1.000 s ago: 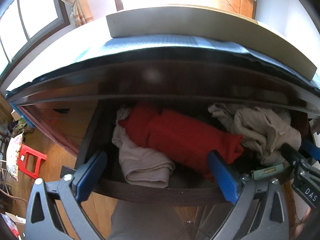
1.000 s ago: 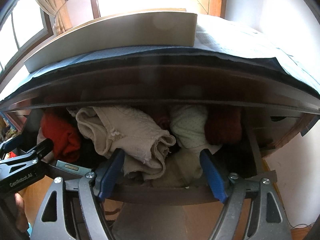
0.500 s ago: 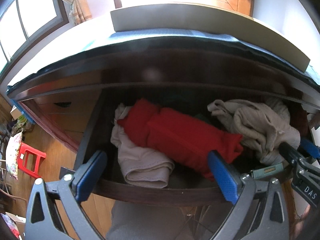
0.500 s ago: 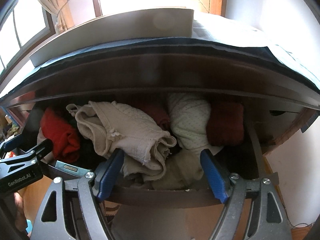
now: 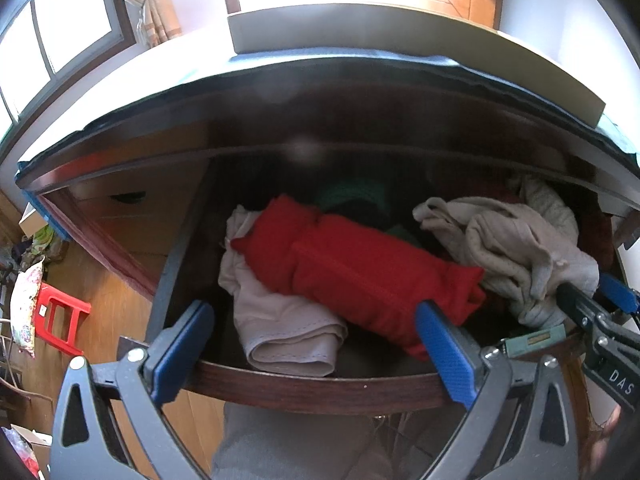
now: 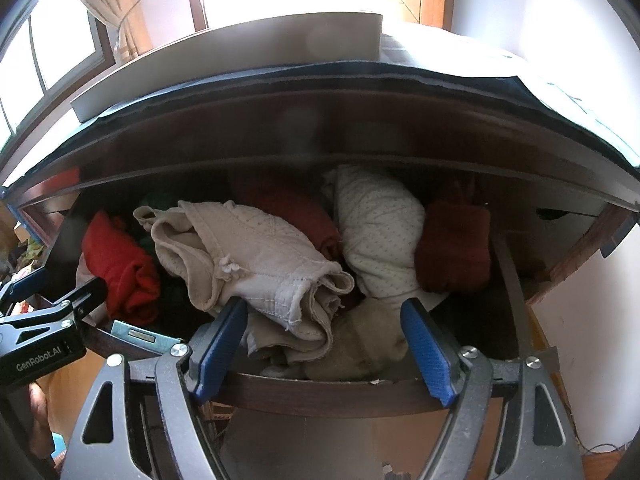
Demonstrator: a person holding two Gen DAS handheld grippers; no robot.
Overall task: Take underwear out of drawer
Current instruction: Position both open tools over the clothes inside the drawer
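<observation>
Underwear fills the open drawer (image 5: 320, 390) of a dark wooden cabinet, and no piece is taken out yet. From the left wrist view, the left gripper (image 5: 316, 350) hangs in front of the drawer's front edge with its two blue fingers (image 5: 444, 350) spread wide and holding nothing. Between and behind them lies a red rolled garment (image 5: 360, 272), placed diagonally and resting partly on a pale folded piece (image 5: 280, 332) at the left side of the drawer. To the right is a crumpled beige heap (image 5: 516, 248), and something dark green (image 5: 356, 198) is visible at the back. The right gripper (image 5: 596, 312) enters at the right edge of this view, just beside the beige heap. On top of the cabinet sits a flat white board (image 5: 400, 32). From the right wrist view, the right gripper (image 6: 324, 346) is also wide open and empty, its blue fingers (image 6: 424, 354) low at the drawer front. Directly before it lies a beige ribbed underwear (image 6: 256, 260), bunched, touching the left finger. Further right stand a white dotted roll (image 6: 380, 232) and a dark red roll (image 6: 454, 248), side by side. The left gripper (image 6: 56, 304) shows at the left edge.
</observation>
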